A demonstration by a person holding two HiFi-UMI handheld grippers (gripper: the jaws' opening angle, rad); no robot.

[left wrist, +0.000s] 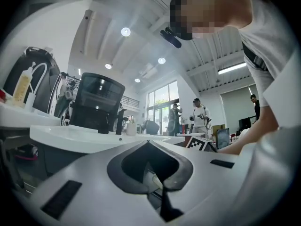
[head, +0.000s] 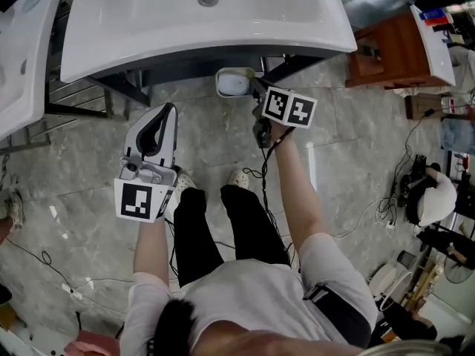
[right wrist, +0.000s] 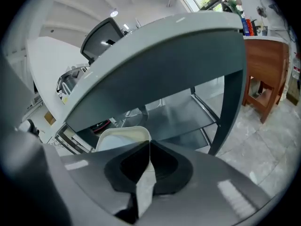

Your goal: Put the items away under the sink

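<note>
Item: one white tub (head: 234,84), held off the floor just at the front edge of the sink (head: 148,43), partly under its lip. The head view shows its longer side running left to right, across the line of the tool that carries it. No contents can be made out in either view of it.

Hold: the right gripper (head: 254,89) is pinching the tub's near rim. In the right gripper view the thin wall of the tub (right wrist: 123,136) stands clamped between the jaws of the right gripper (right wrist: 148,146), with the body of the tub sitting ahead and to the left.

Governing relation: the grey shelf (right wrist: 188,109) under the sink lies directly ahead of the tub and beyond it, inside the dark frame leg (right wrist: 230,88). The right hand is clearly the nearer one. Judgement: the placement calls for a forward reach under the basin, keeping the tub below its underside.

Shelf contents: the visible stretch carries nothing identifiable. Dark and red clutter shows further left, too small to name.

Left gripper (head: 168,111): jaws pressed together on nothing, well apart from the tub, pointing up past the sink.
</note>
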